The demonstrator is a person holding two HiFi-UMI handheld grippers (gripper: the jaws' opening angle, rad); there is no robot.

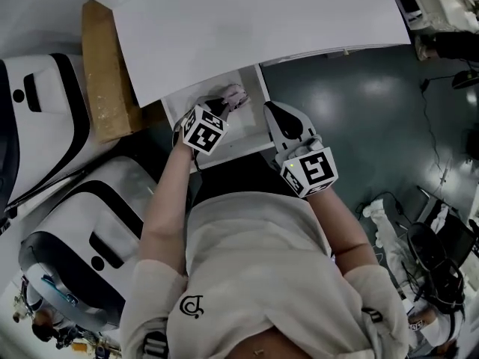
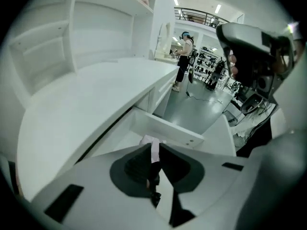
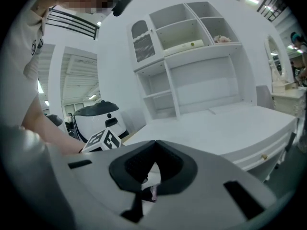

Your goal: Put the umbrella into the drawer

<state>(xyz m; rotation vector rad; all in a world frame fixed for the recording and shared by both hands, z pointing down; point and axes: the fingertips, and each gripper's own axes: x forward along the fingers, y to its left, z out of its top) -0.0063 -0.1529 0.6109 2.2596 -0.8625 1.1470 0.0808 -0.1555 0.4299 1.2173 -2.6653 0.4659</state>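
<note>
The white drawer [image 1: 224,149] stands pulled out from under the white desk top [image 1: 254,28]. A folded umbrella [image 1: 233,96], pink with dark parts, lies inside it toward the back. My left gripper [image 1: 215,109] hangs over the drawer, pointing steeply down. Its jaws are shut to a thin slit and nothing is gripped. Through that slit in the left gripper view, past the left gripper [image 2: 154,146], the pink umbrella [image 2: 149,140] shows below against the drawer wall [image 2: 168,131]. My right gripper [image 1: 277,112] is shut and empty at the drawer's right edge, and it [image 3: 154,145] points nearly level.
Two white machines with black bands [image 1: 67,223] stand at the left, beside a brown board [image 1: 105,73]. Cables and gear [image 1: 434,253] lie on the dark floor at the right. A white shelf unit [image 3: 192,56] rises at the desk's back. A person [image 2: 183,56] stands far off.
</note>
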